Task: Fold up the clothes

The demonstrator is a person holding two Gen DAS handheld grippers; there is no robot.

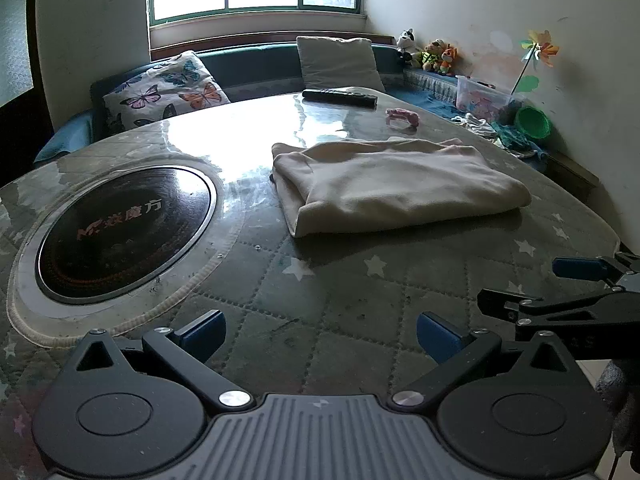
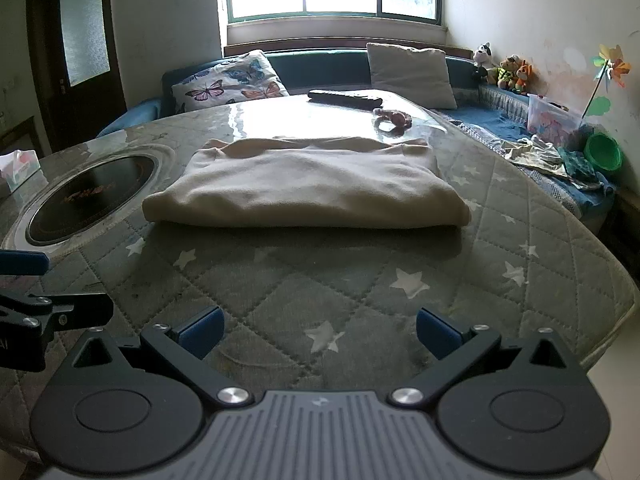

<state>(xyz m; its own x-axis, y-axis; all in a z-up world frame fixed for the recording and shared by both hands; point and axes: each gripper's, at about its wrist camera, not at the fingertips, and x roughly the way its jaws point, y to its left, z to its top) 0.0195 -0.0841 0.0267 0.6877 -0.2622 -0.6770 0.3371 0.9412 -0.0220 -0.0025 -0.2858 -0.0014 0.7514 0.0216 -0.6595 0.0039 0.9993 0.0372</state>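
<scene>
Here, in the left wrist view, the left tongs are held wide apart and empty above the quilted table, with a folded cream garment laid beyond, beside an inset cooktop. In the right wrist view, the right tongs are likewise spread, nothing gripped, short of the garment.

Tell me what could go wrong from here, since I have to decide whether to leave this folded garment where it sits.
The folded cream garment lies close beside the round black cooktop set into the table; if that plate is warm, the nearest edge could scorch. Its far edge sits on the glossy sheet near the pink item, so a push might slide it. Both the left gripper and the right gripper are open and empty.
</scene>
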